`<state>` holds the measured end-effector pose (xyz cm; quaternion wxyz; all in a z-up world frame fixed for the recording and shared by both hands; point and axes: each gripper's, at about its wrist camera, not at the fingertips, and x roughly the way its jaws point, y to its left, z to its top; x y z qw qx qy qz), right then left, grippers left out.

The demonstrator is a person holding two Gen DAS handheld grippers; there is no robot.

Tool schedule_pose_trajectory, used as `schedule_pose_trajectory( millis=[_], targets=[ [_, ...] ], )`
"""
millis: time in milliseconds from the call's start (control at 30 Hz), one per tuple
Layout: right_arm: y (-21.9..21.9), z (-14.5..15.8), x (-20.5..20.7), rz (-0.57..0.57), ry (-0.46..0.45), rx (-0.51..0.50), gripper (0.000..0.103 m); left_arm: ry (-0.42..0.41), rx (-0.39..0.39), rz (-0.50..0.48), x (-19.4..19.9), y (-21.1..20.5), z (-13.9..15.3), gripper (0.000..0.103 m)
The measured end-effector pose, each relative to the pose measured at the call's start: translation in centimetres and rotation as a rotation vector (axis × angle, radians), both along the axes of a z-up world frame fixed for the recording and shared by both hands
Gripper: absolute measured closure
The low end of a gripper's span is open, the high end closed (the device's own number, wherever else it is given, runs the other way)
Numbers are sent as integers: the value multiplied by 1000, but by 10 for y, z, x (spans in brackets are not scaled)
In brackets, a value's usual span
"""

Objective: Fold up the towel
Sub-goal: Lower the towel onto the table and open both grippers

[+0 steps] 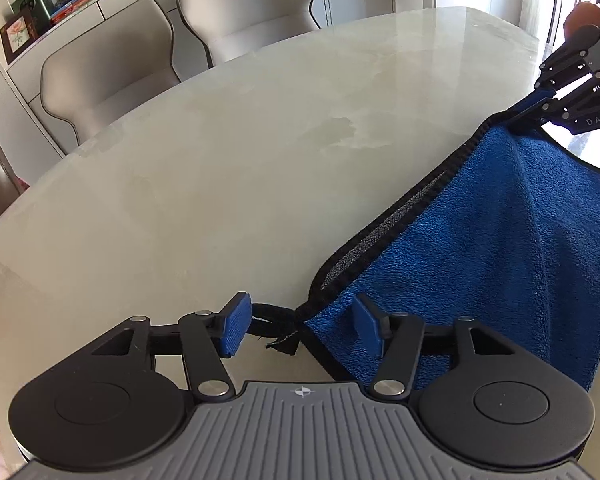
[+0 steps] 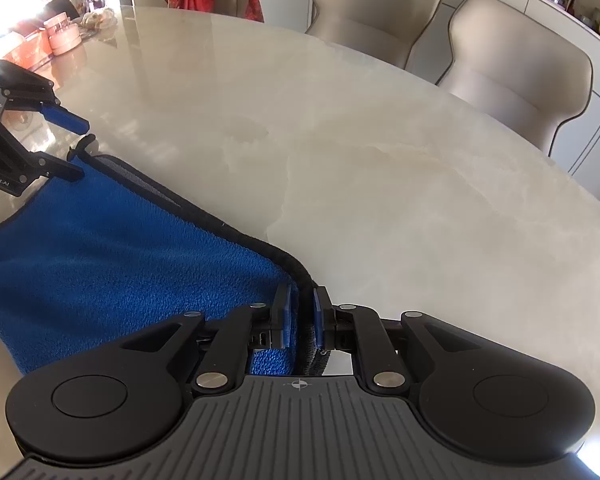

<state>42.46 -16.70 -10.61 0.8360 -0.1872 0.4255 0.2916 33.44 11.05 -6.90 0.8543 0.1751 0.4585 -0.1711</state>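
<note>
Left wrist view: the left gripper [image 1: 300, 330] sits low in the frame with its fingers spread wide, holding nothing. The blue towel [image 1: 500, 248] fills the right side, its black-edged corner and hanging loop [image 1: 270, 320] lying between the two pads; the right pad rests over the cloth, the left pad just beside the loop. In the upper right of the frame the right gripper [image 1: 536, 114] comes in slanting, its fingers closed on the towel's far corner. The towel lies on the marble table [image 1: 220, 160].

Right wrist view: the right gripper [image 2: 302, 318] is at lower centre, its fingers nearly together and pinching the towel's [image 2: 112, 256] black hem between the pads. The towel spreads toward the left edge. At upper left the left gripper [image 2: 66, 146] reaches in with fingers apart, one above the table [image 2: 380, 160], one on the towel corner.
</note>
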Motion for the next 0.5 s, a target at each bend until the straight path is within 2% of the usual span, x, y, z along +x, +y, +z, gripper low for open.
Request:
schedule_pose_trajectory(
  millis=[133, 233, 367, 500],
  targets=[
    [-2, 0, 1, -8, 5, 11, 90, 24, -32, -41, -3, 0, 3, 77],
    [-3, 0, 0, -12, 4, 13, 90, 10, 8, -76, -7, -8, 4, 91],
    [-3, 2, -2, -15, -9, 12, 90, -29, 31, -75, -9, -13, 11, 94],
    [-10, 6, -3, -29, -29, 27, 90, -57, 10, -57, -5, -9, 21, 94]
  ],
)
